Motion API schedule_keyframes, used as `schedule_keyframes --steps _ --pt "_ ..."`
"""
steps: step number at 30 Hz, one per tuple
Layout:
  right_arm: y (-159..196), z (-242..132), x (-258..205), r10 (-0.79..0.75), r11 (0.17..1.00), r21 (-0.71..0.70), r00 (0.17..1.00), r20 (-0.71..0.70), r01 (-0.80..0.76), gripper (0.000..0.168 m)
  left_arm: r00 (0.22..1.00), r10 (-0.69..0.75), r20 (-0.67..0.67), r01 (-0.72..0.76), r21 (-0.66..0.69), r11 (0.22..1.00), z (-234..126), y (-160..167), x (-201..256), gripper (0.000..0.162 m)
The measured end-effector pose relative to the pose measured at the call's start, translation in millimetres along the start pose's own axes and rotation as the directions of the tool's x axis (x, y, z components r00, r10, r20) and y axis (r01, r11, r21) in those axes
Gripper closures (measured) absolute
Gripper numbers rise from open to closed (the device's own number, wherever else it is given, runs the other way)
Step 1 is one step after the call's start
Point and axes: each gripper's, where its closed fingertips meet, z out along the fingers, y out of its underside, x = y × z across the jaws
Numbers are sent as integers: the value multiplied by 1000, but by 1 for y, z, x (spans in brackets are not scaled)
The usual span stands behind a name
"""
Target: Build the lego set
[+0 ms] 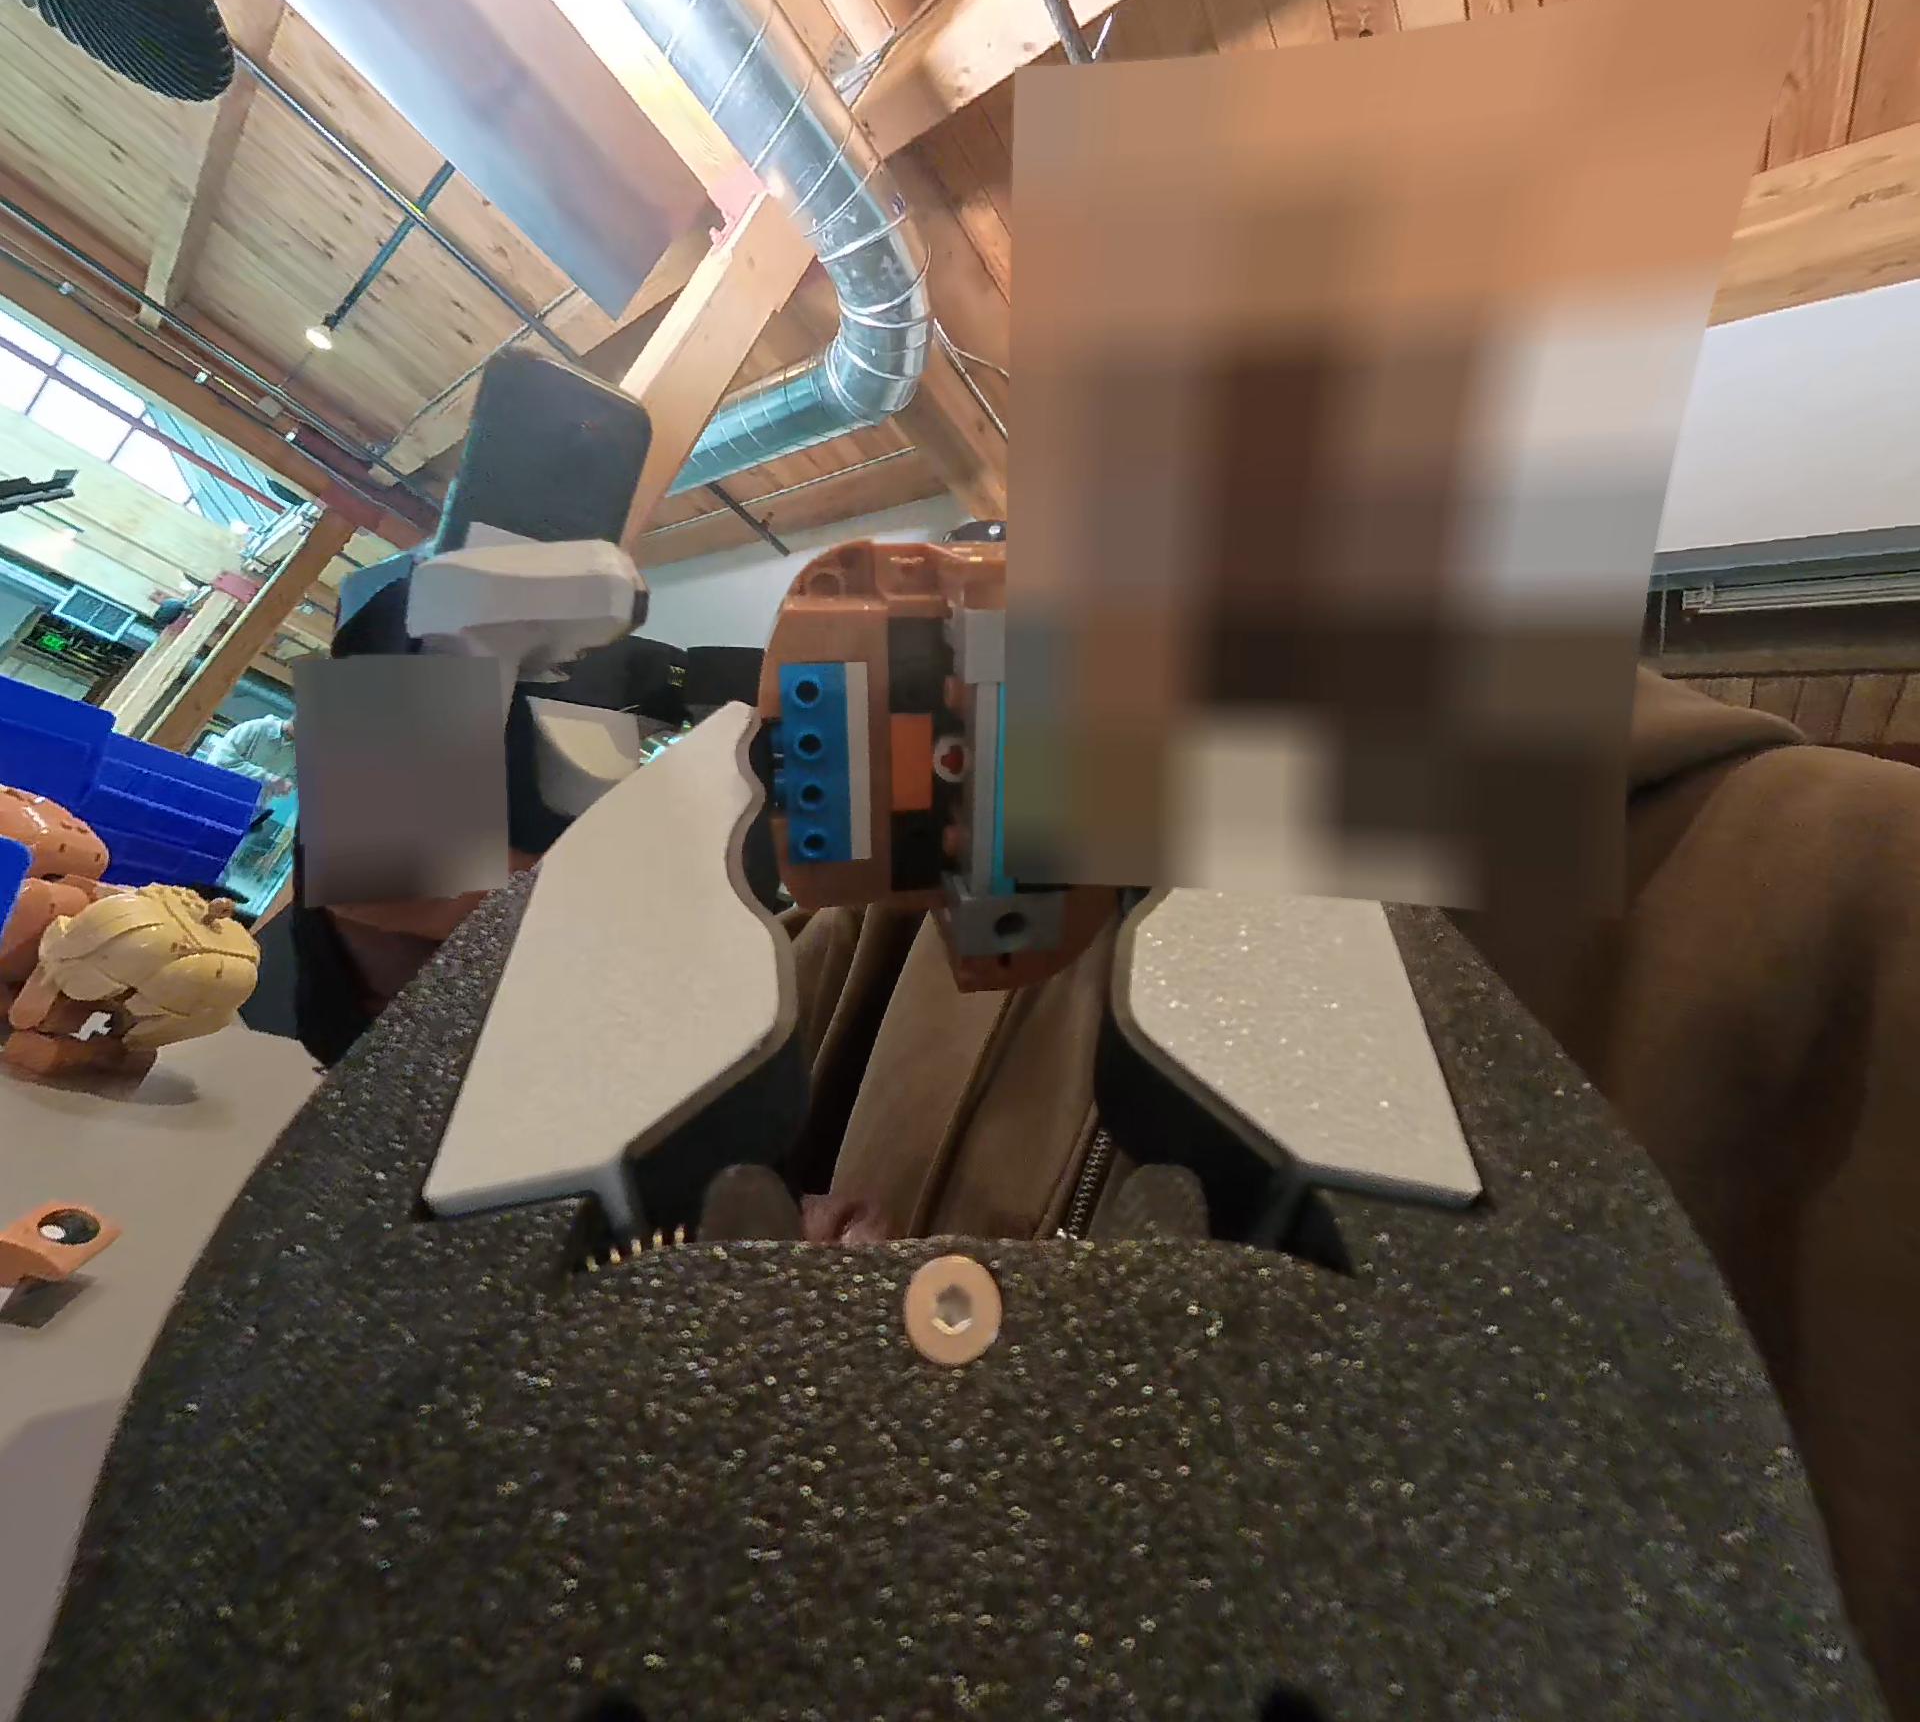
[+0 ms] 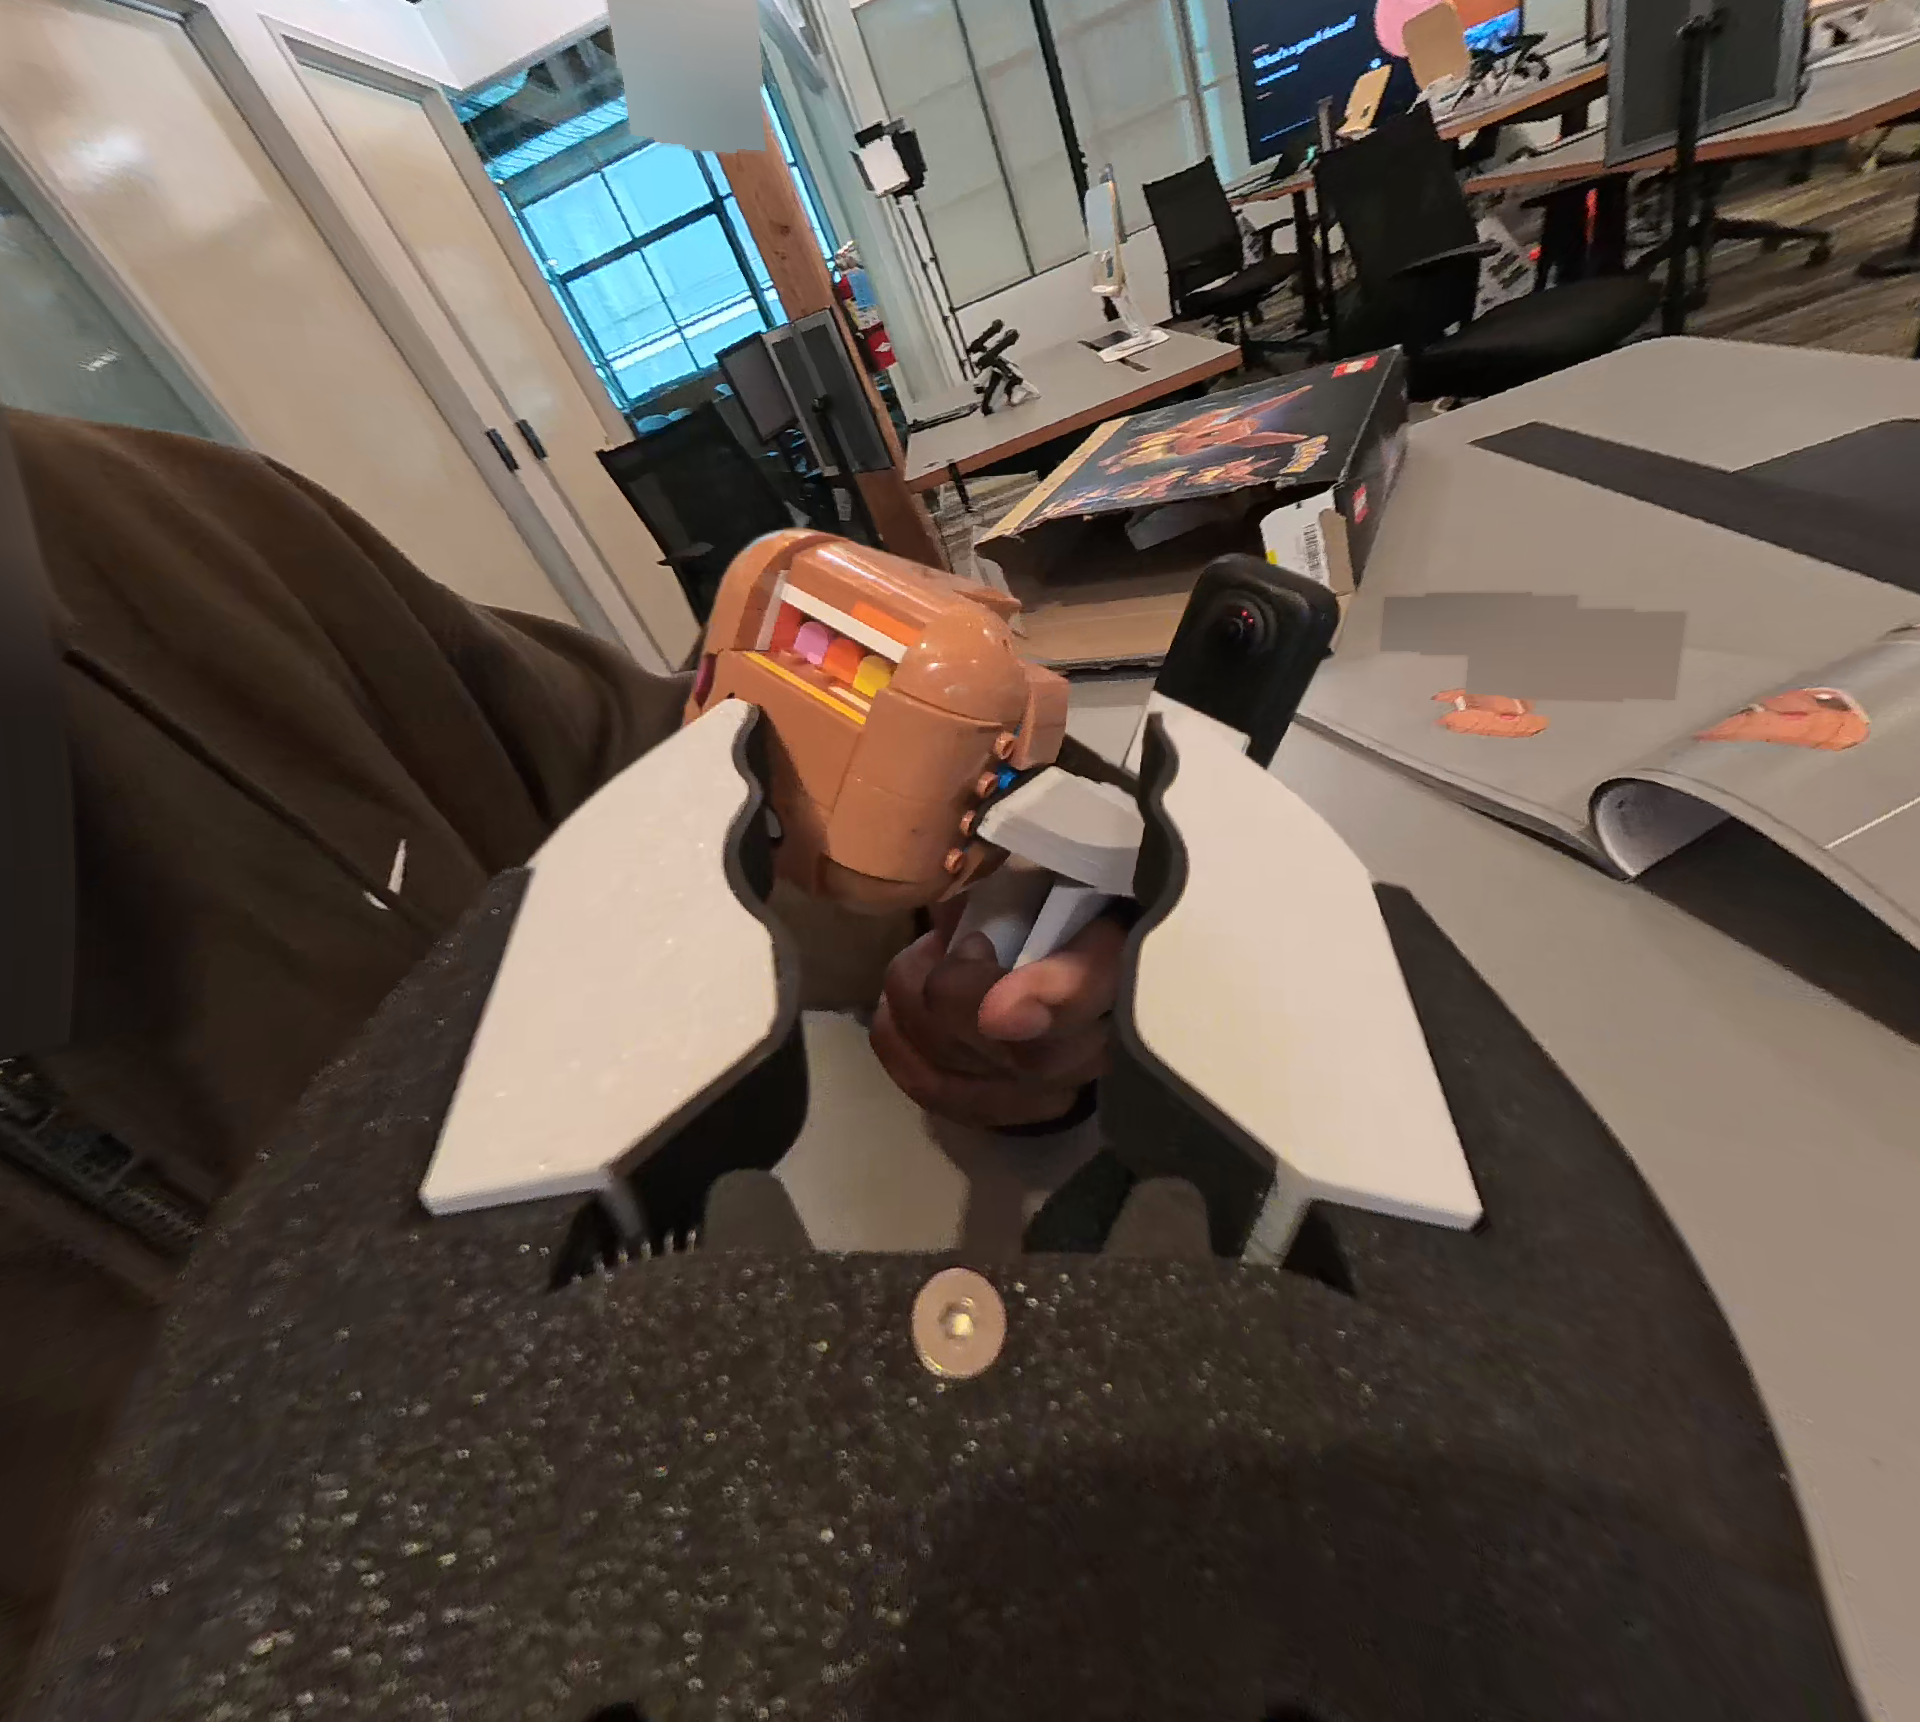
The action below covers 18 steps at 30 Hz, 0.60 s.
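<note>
A brown lego sub-assembly (image 1: 883, 758) with a blue studded plate (image 1: 821, 758) sits in the air between my left gripper's (image 1: 914, 799) fingers. The left finger (image 1: 644, 945) presses on the blue side; the right fingertip is hidden behind a mosaic patch. In the right wrist view the same assembly (image 2: 883, 706) shows rounded brown shells and pink, orange and yellow studs, with the left gripper's fingertip (image 2: 1060, 831) against it. My right gripper (image 2: 951, 737) is open, its left finger (image 2: 623, 945) close beside the assembly. In the left wrist view it (image 1: 540, 633) stands left of the assembly.
A tan and brown lego build (image 1: 135, 976) and a small brown piece (image 1: 57, 1241) lie on the grey table (image 1: 156, 1184) at left, with blue bins (image 1: 156, 789) behind. The lego box (image 2: 1195, 477) and open instruction booklet (image 2: 1662, 758) lie on the table (image 2: 1558, 1153) at right. The grippers are tip to tip, or close to it. From either gripper's tips it is about 25 centimeters to the small brown piece (image 1: 57, 1241).
</note>
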Motion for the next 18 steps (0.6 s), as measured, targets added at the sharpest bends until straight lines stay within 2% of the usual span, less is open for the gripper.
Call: schedule_keyframes --steps 12,18 --pt "2 -2 -1 6 1000 -14 1000 13 -6 101 1000 20 24 -19 -21 1000 0 2 -2 96" --pt "-4 -7 12 -4 1000 22 998 -68 6 105 996 29 82 -32 40 999 -4 -6 -11 96"
